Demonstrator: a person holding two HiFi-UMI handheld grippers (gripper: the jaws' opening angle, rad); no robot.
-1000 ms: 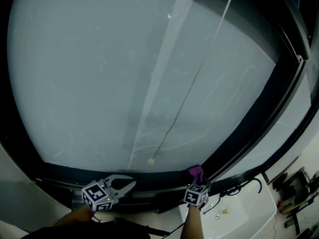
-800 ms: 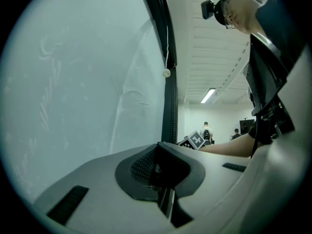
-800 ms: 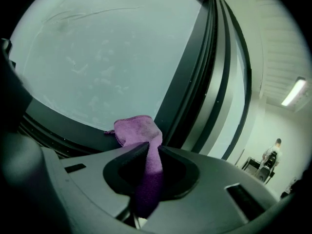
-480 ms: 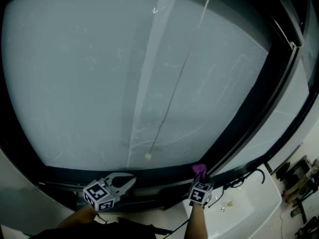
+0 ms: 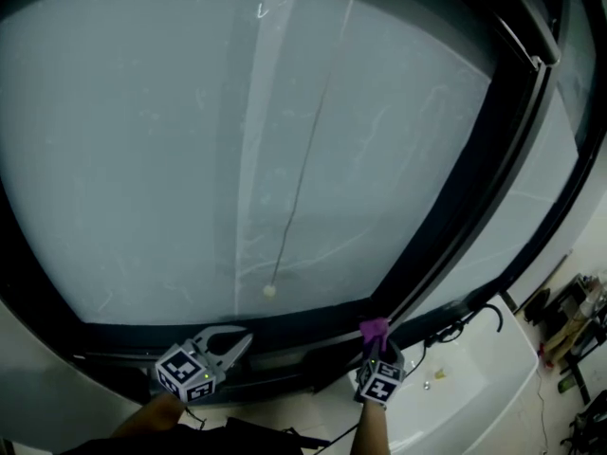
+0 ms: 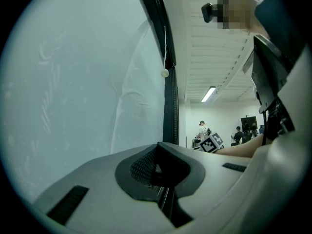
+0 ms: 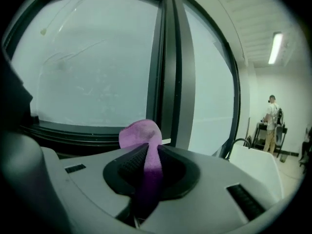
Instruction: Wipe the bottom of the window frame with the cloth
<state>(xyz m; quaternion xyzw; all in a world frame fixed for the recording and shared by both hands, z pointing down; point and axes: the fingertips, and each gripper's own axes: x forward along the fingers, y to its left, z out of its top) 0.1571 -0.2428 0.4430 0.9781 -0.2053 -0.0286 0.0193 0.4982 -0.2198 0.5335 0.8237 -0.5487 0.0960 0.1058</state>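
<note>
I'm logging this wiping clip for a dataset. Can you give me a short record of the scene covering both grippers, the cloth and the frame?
Left gripper: shut, empty
Right gripper: shut on purple cloth
Cloth position: at the bottom of the window frame, near the dark upright; contact unclear
Cord bead: hangs in front of the glass, just above the frame

Purple cloth [image 5: 374, 330], pinched upright in the right tool [image 5: 377, 349] with a rounded tuft poking out, sits at the dark bottom rail of the window frame [image 5: 285, 334], just left of its slanting upright.
</note>
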